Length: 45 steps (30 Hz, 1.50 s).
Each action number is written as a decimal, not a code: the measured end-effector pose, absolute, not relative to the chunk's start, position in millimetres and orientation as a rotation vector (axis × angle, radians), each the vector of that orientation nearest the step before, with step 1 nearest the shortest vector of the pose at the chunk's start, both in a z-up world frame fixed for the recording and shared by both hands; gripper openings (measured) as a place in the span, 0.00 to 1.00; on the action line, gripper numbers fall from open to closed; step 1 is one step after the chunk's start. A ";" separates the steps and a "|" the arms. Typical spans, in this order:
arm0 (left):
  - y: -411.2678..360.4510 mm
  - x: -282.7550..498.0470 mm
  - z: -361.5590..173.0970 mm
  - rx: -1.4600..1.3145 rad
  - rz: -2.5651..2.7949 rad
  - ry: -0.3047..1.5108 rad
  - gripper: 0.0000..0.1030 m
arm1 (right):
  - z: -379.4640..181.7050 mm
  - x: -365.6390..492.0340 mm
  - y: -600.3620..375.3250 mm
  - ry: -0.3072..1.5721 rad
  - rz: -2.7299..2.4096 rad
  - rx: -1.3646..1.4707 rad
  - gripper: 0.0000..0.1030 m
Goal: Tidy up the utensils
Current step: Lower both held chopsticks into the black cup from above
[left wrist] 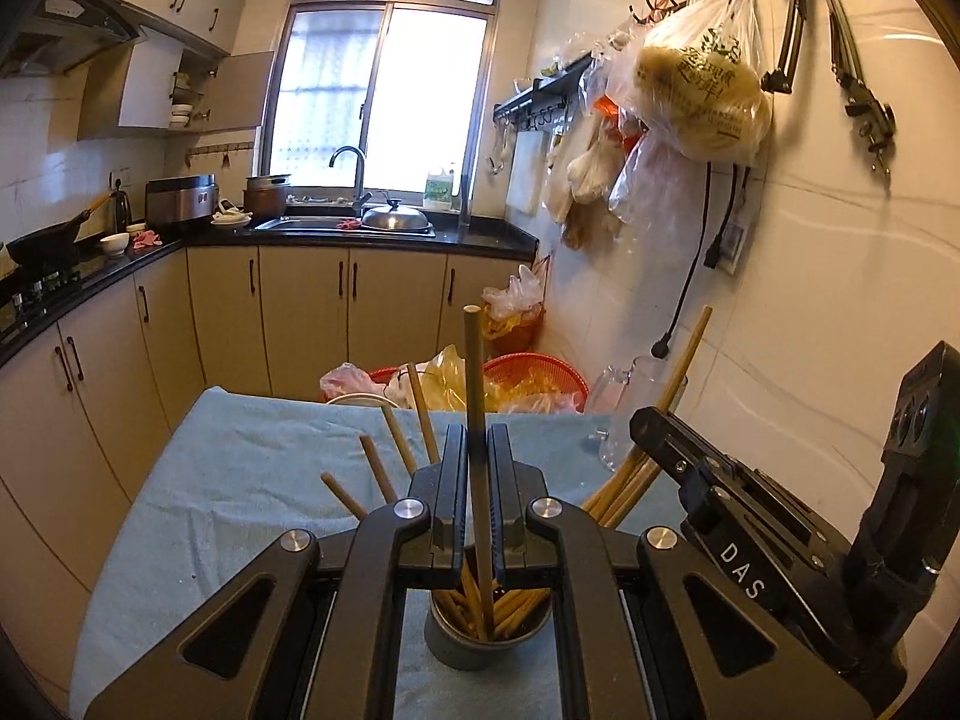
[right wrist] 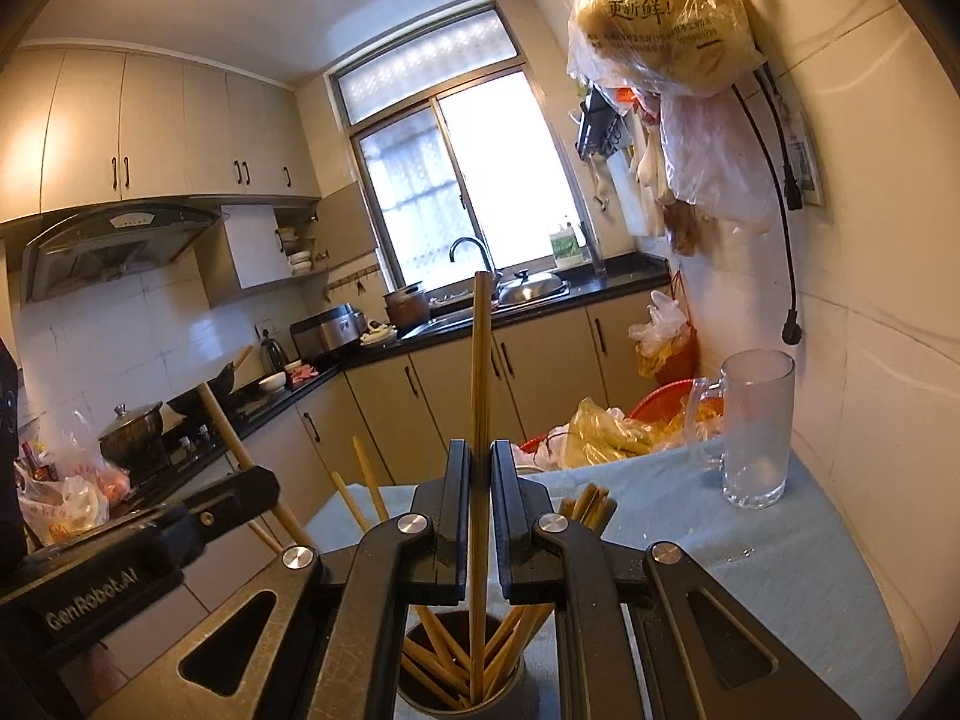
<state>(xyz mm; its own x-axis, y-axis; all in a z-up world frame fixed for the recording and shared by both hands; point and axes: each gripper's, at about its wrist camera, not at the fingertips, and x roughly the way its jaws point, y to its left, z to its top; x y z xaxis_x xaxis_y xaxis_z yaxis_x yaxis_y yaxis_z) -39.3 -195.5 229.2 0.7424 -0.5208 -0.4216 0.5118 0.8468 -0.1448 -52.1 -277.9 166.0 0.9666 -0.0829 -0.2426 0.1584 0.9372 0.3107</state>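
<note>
Each hand has a chopstick pinched upright over the metal holder [left wrist: 487, 621], so the step in hand looks like sorting chopsticks out of, or into, that cup on the blue-clothed desk [left wrist: 240, 480]. The left claw [left wrist: 479, 480] is narrow on a dark chopstick [left wrist: 474, 372], and the right claw [right wrist: 480, 498] is narrow on a brown chopstick [right wrist: 481, 360], both ends low in the holder. Next, I judge, each stick must travel straight, perhaps to the empty glass mug [right wrist: 753, 426] far right.

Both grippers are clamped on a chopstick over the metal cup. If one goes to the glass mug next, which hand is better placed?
Right, probably. The right gripper sits on the glass mug side, with open blue cloth between. The left gripper would have to cross the right one to reach it.
</note>
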 end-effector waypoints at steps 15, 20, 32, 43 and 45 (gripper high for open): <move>-202.0 -47.1 213.0 0.028 -0.540 0.474 0.06 | 142.8 -51.9 -274.4 0.298 -0.104 0.342 0.08; -203.2 -46.5 205.8 0.034 -0.538 0.491 0.06 | 137.2 -49.7 -267.8 0.324 -0.092 0.327 0.08; -197.6 -40.9 191.6 0.021 -0.528 0.542 0.06 | 129.2 -44.6 -261.6 0.363 -0.087 0.313 0.08; -193.1 -41.6 183.3 0.013 -0.522 0.562 0.06 | 122.7 -38.8 -262.3 0.401 -0.087 0.315 0.08; -192.9 -41.5 183.5 0.008 -0.519 0.566 0.06 | 122.0 -38.3 -262.5 0.406 -0.087 0.320 0.08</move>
